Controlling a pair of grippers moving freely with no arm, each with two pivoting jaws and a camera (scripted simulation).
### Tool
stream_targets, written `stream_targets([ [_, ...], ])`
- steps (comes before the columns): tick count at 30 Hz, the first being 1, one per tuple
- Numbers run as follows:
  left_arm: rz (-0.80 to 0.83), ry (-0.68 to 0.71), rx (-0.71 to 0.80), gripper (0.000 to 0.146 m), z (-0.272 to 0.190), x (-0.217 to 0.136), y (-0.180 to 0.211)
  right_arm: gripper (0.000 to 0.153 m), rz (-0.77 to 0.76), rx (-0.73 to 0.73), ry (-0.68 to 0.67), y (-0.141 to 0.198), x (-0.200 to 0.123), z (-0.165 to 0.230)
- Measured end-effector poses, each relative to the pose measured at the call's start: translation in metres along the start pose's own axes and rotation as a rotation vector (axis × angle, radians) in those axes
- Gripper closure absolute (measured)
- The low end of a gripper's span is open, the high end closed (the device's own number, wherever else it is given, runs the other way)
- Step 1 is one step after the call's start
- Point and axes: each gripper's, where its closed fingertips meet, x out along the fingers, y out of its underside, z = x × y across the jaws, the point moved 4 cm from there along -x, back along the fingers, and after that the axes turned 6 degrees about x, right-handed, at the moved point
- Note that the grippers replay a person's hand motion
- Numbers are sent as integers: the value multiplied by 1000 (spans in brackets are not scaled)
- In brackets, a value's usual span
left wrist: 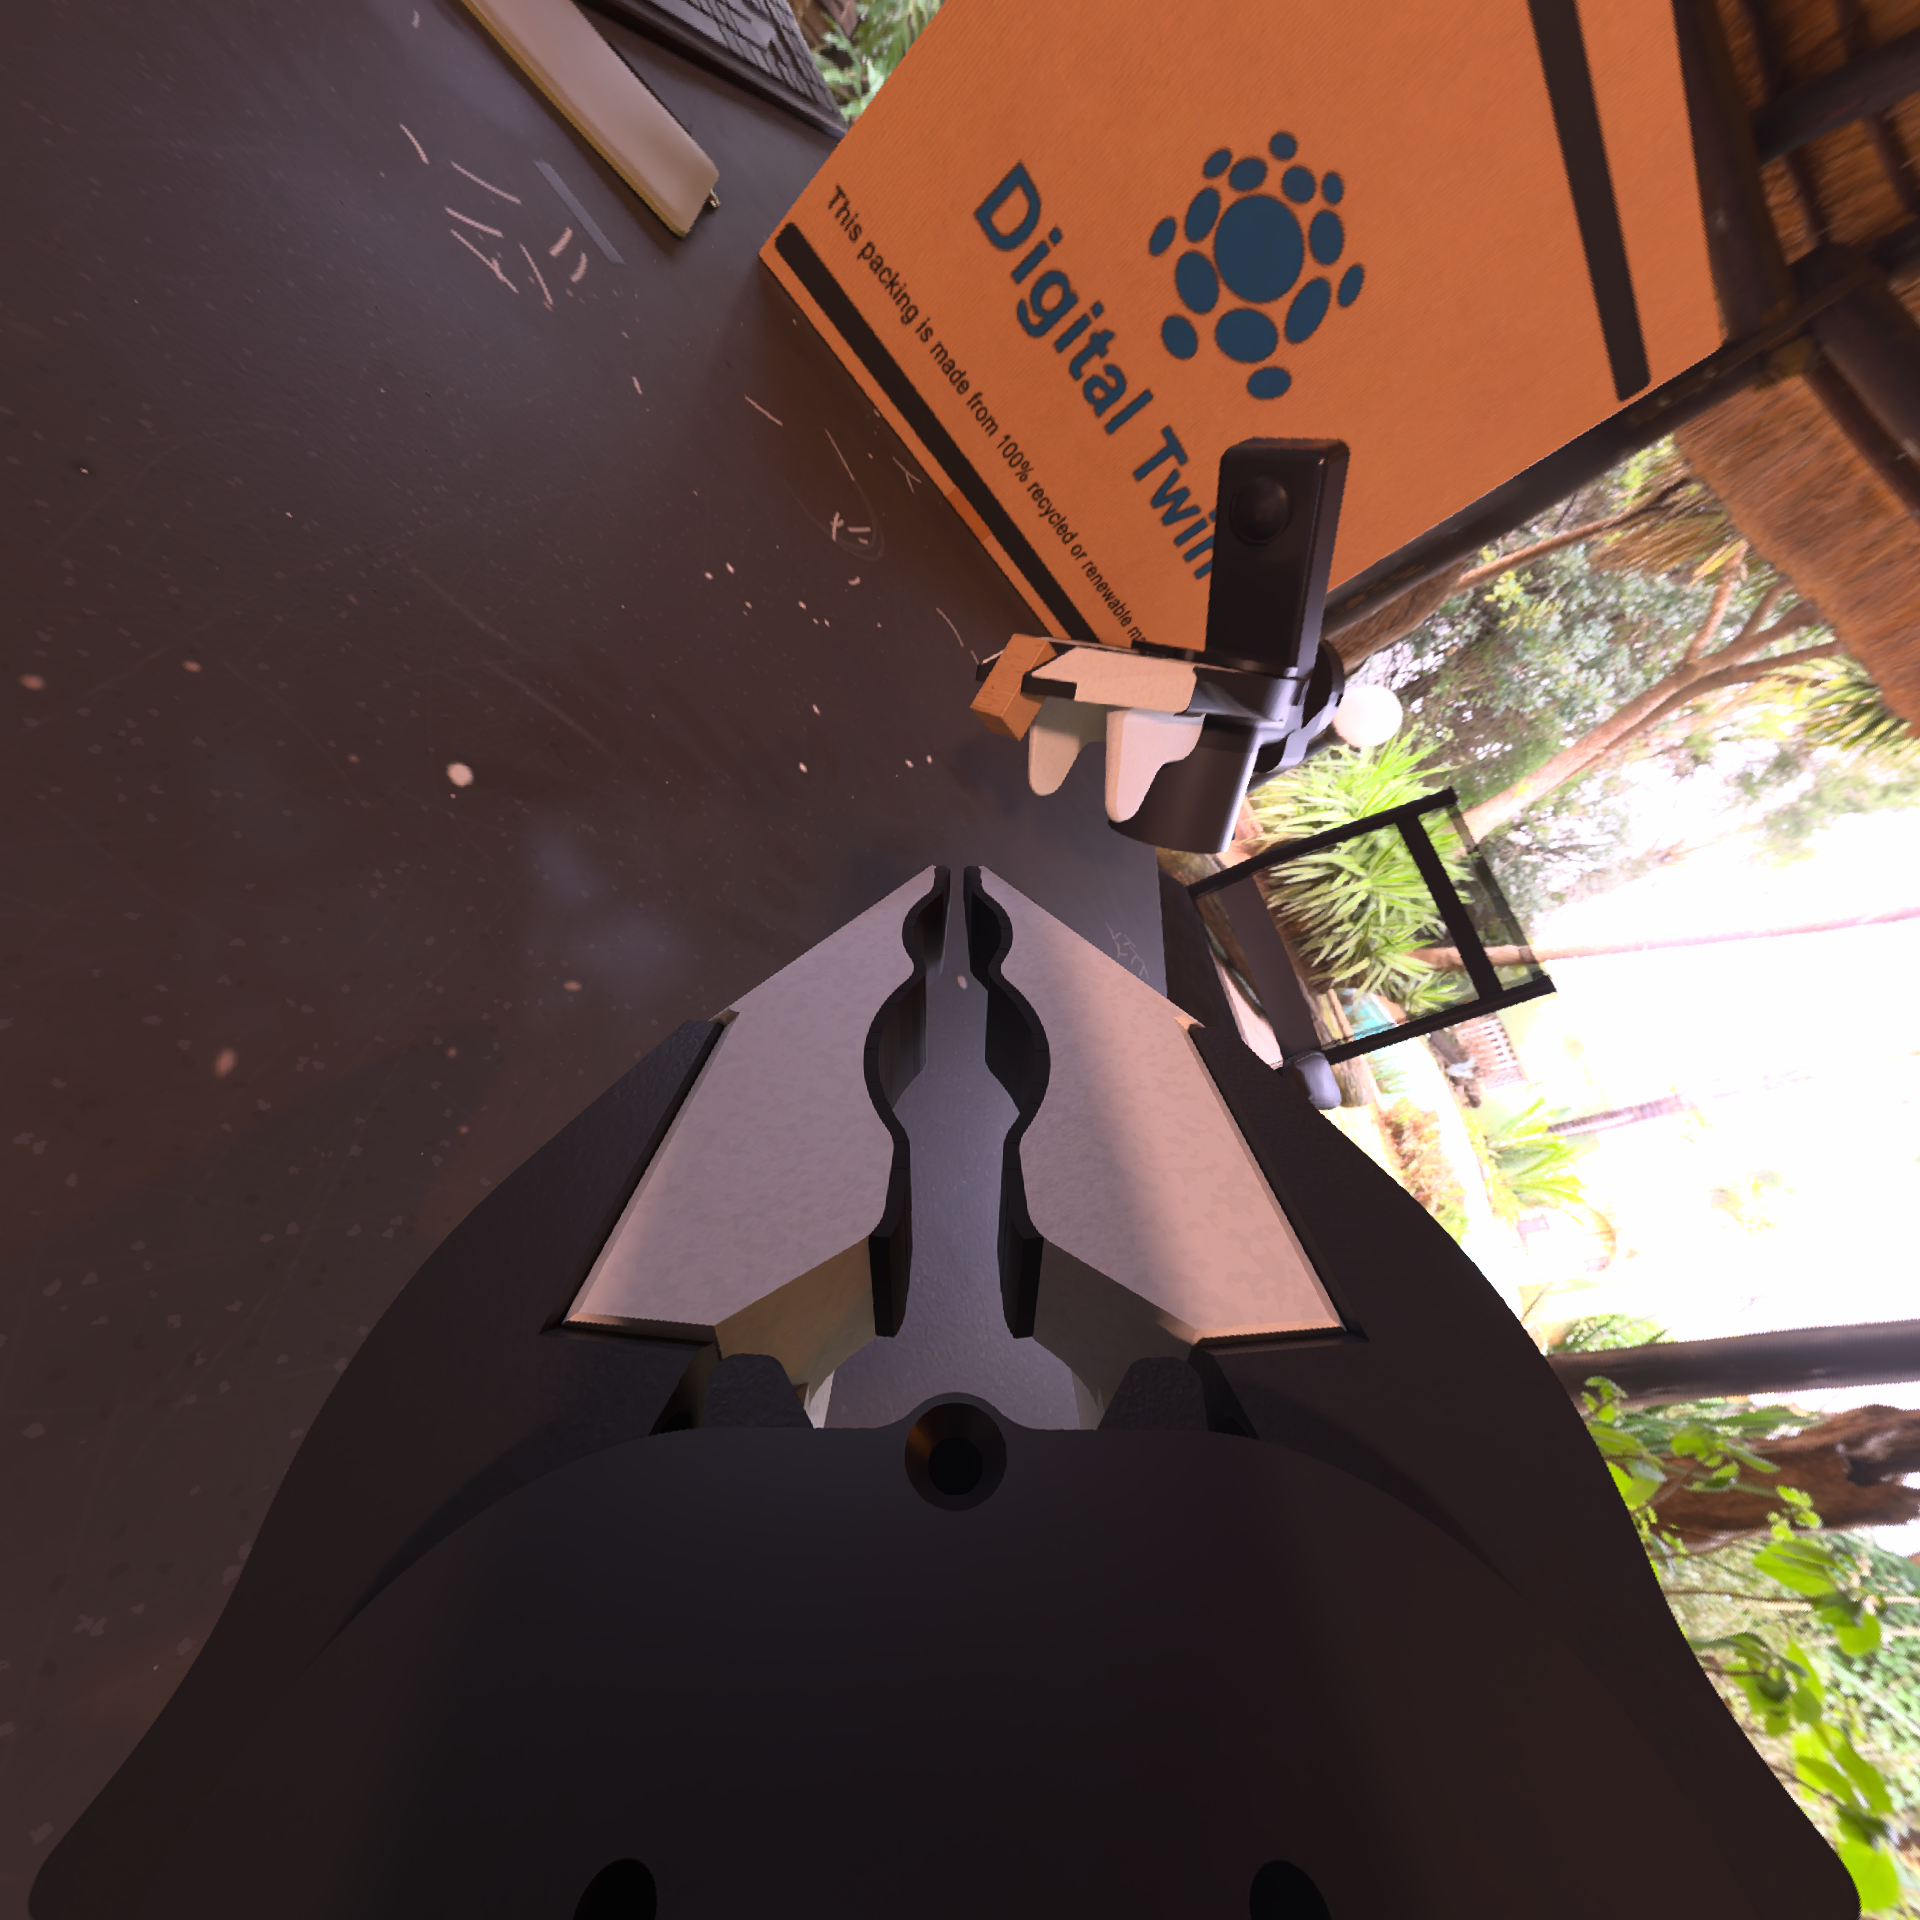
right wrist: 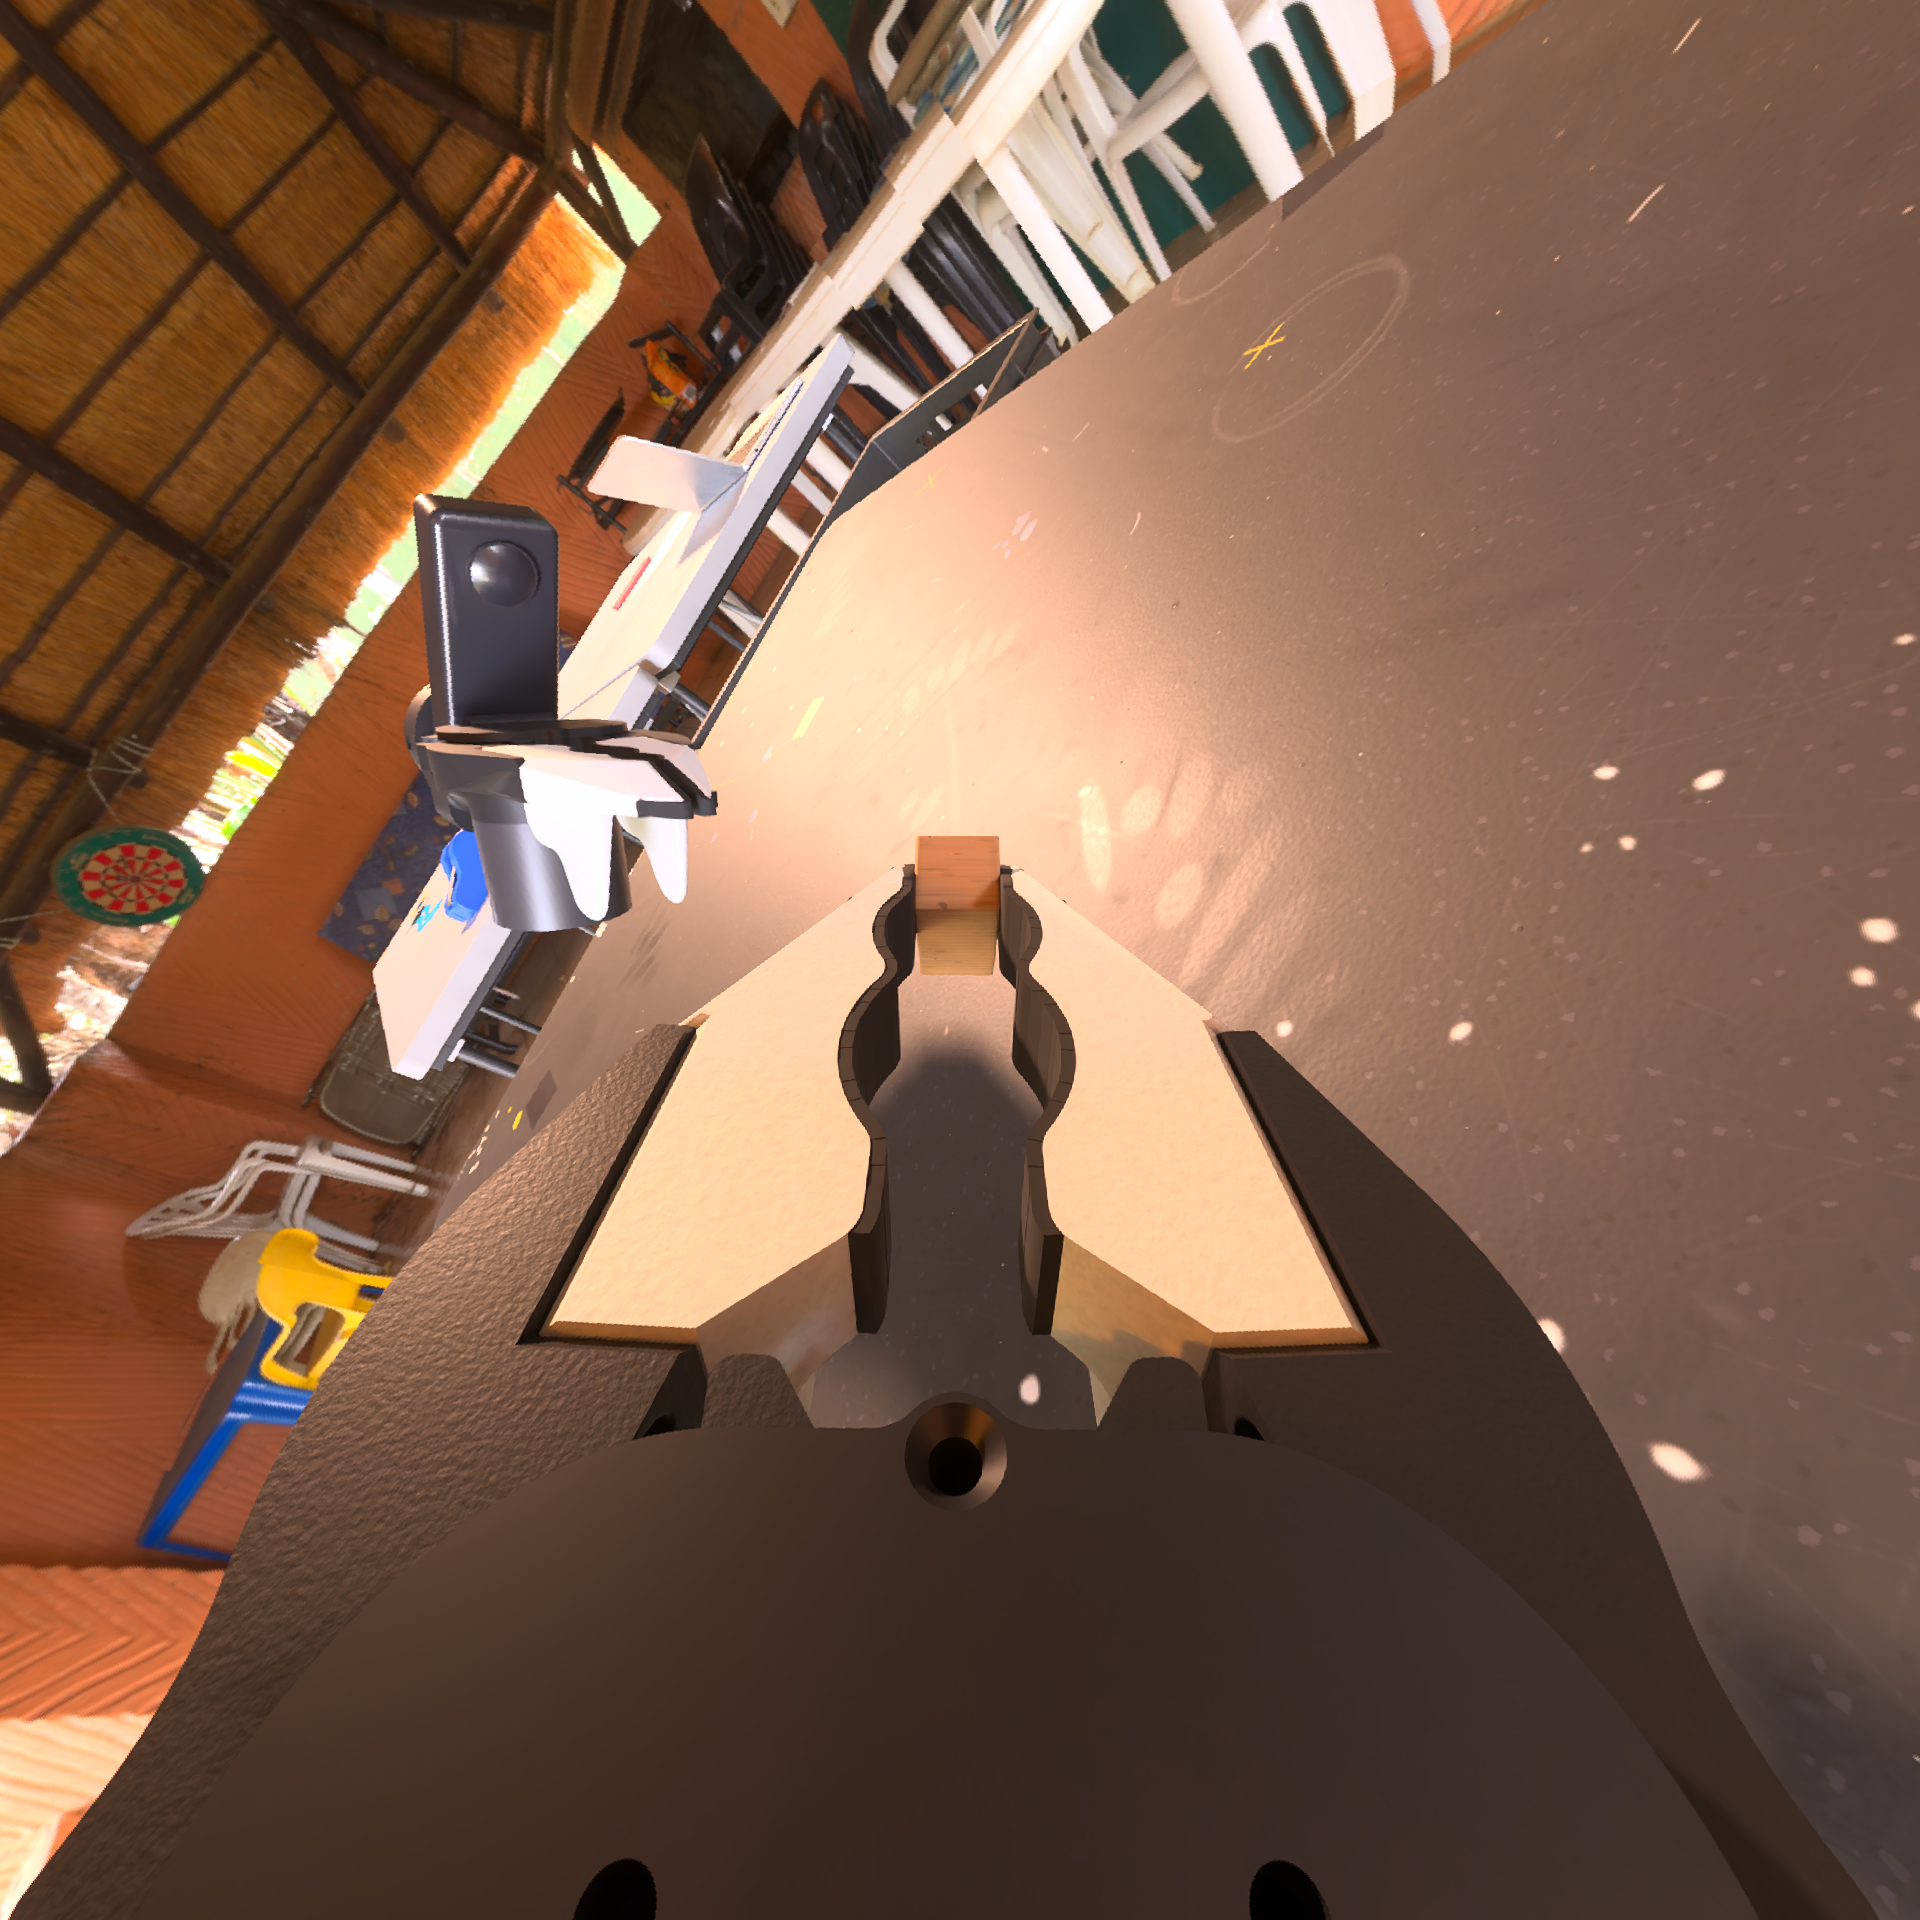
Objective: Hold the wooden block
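Right hand-held gripper (right wrist: 957, 883) pinches the wooden block (right wrist: 956, 902) at its fingertips, above the dark desk (right wrist: 1455, 727). Left hand-held gripper (left wrist: 957, 873) pressed together, empty, near an orange cardboard box (left wrist: 1195, 260).

Wooden block (right wrist: 956, 902) between right tool (right wrist: 956, 883) tips, above table (right wrist: 1455, 727); box (left wrist: 1195, 260) behind.

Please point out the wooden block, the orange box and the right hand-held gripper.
wooden block (right wrist: 957, 902): right wrist view, its near face.
orange box (left wrist: 1455, 125): left wrist view, its printed face.
right hand-held gripper (right wrist: 957, 883): right wrist view, between its fingertips.
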Motion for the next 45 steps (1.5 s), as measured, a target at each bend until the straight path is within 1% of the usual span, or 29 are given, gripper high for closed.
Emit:
stream_targets([
  [6,-39,36,-40,144,1,-6,-4,138,39,22,-30,7,7,3],
  [10,-42,25,-48,144,4,-6,-5,138,60,24,-51,11,11,8],
  [17,-34,13,-24,144,2,-6,-4,138,78,67,-88,15,18,9],
  [22,-6,9,10,144,-2,-9,-4,138,70,37,-69,14,15,12],
  [24,1,-16,69,143,-6,-33,-14,138,62,41,-70,13,13,12],
  [25,-4,-53,100,143,-8,-57,-23,138,56,45,-72,12,12,11],
  [27,0,-187,135,143,-3,-116,-38,138,46,53,-69,10,9,9],
  [28,35,-263,125,143,5,-150,-42,138,44,56,-67,10,8,8],
  [30,108,-381,37,143,30,-208,-46,138,49,59,-66,9,9,6],
  [32,135,-421,-123,143,65,-247,-48,138,61,65,-70,10,12,5],
  [33,177,-419,-207,143,82,-257,-45,138,67,72,-75,11,13,5],
  [36,331,-298,-345,143,117,-263,-31,138,88,81,-89,14,17,6],
  [37,374,-297,-385,143,129,-263,-28,138,92,77,-88,14,18,6],
  [38,417,-328,-399,143,141,-264,-25,138,94,71,-84,14,17,6],
  [41,461,-378,-381,142,164,-262,-32,138,90,64,-71,13,15,4],
  [43,498,-432,-314,141,175,-258,-37,138,86,72,-70,12,14,2],
  [45,573,-498,-233,139,182,-254,-39,138,83,84,-75,11,14,1],
])
